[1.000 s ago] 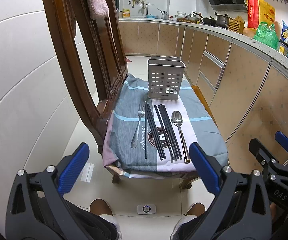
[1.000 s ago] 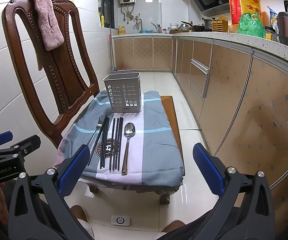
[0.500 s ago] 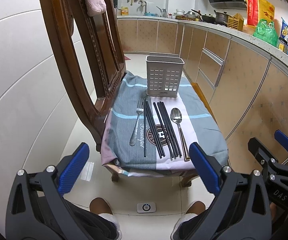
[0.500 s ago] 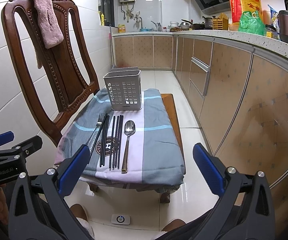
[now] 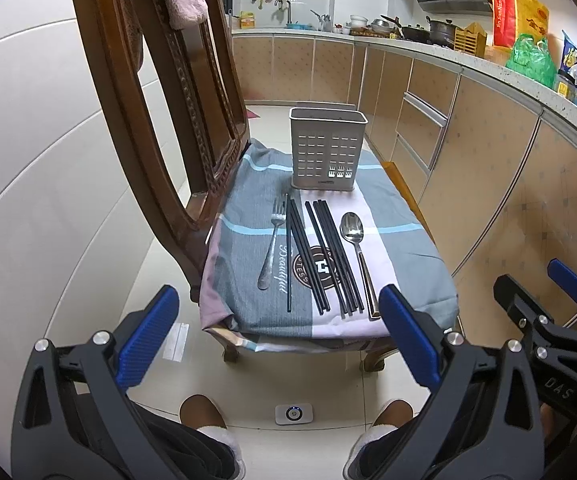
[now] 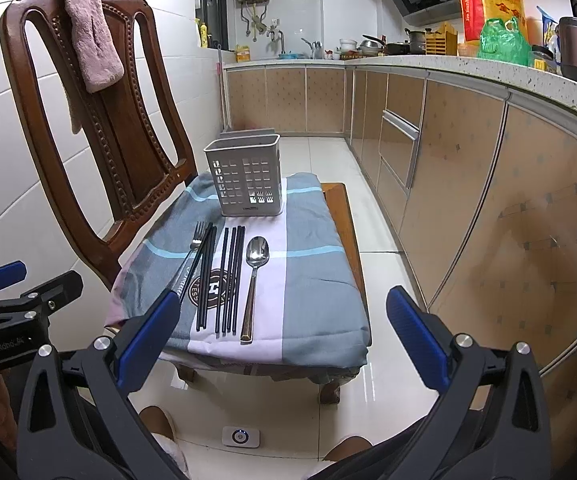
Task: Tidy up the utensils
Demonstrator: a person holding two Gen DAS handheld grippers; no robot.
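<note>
Left gripper [image 5: 276,322] and right gripper [image 6: 284,326] both spread wide with nothing between the blue pads, held short of the near edge of a cloth-covered chair seat [image 6: 312,248]. On the cloth, lying in a row from left to right: fork [image 5: 270,246], several black chopsticks [image 5: 320,252], spoon [image 5: 358,248], handles toward the grippers. Beyond them, at the far end of the seat, upright grey perforated utensil holder [image 5: 326,150], well apart from both grippers; inside not visible from this angle, nothing rising above its rim
</note>
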